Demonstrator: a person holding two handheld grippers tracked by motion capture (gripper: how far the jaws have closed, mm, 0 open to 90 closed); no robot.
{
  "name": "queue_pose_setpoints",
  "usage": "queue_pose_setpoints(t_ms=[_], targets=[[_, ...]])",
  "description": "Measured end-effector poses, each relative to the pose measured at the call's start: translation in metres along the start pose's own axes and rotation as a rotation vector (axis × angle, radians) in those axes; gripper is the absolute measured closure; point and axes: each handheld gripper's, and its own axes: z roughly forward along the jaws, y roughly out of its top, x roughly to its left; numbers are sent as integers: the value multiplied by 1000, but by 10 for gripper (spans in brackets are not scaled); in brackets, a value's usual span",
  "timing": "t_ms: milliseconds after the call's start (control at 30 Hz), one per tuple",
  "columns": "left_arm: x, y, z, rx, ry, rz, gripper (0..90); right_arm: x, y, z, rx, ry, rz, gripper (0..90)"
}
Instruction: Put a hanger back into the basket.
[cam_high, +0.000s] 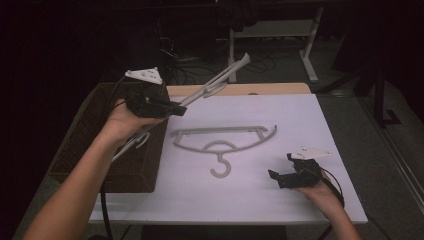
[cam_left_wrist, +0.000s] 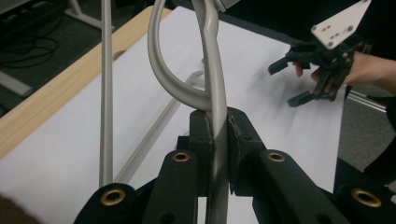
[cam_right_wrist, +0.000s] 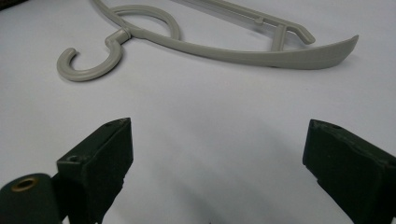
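Observation:
My left gripper (cam_high: 175, 108) is raised over the table's left side, shut on a grey plastic hanger (cam_high: 216, 84) that slants up toward the far right. In the left gripper view the pads (cam_left_wrist: 204, 140) pinch the held hanger's arm (cam_left_wrist: 215, 88) just below its loop. A second grey hanger (cam_high: 223, 137) lies flat mid-table, hook toward me. My right gripper (cam_high: 280, 176) rests open near the table's front right; in its own view the right gripper (cam_right_wrist: 217, 154) has bare table between its jaws, with the flat hanger (cam_right_wrist: 243, 51) beyond it.
A brown wicker basket (cam_high: 85, 145) stands at the table's left edge, under my left forearm. The white tabletop (cam_high: 250, 195) has a wooden strip (cam_high: 250, 89) along its far edge. Table legs and cables crowd the dark floor behind.

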Motion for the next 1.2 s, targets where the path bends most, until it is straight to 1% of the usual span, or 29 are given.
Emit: queue_pose_setpoints(t_ms=[33, 67, 133, 200, 300, 333, 433, 500, 633, 800, 900, 1000, 1167, 1200], targets=[[2, -3, -5, 1, 11, -3, 819, 0, 0, 0, -1, 1, 1, 81], [2, -3, -5, 1, 11, -3, 819, 0, 0, 0, -1, 0, 4, 80], [7, -12, -23, 3, 39, -16, 819, -1, 0, 0, -5, 2, 10, 74], [11, -18, -33, 5, 62, -19, 819, 0, 0, -1, -11, 9, 11, 58], [18, -29, -50, 4, 92, -38, 819, 0, 0, 0, -18, 26, 10, 0], [21, -35, -58, 2, 106, -48, 819, 0, 0, 0, -19, 30, 12, 0], [27, -46, -71, 0, 127, -63, 819, 0, 0, 2, -14, 37, 9, 0], [30, -56, -78, -1, 141, -81, 819, 0, 0, 2, -14, 34, 10, 0], [37, -71, -89, 5, 168, -97, 819, 1, 0, 1, -19, 28, 0, 0], [44, -93, -101, 14, 185, -125, 819, 2, 0, 1, -21, 24, -6, 0], [47, -106, -105, 29, 194, -137, 819, 1, 0, 1, -22, 21, -5, 0], [50, -120, -109, 36, 204, -163, 819, 1, -1, 1, -22, 20, -6, 0], [55, -137, -110, 57, 219, -188, 819, 2, -1, 2, -16, 18, -11, 0], [57, -142, -111, 61, 223, -200, 819, 2, -1, 2, -16, 17, -11, 0]])
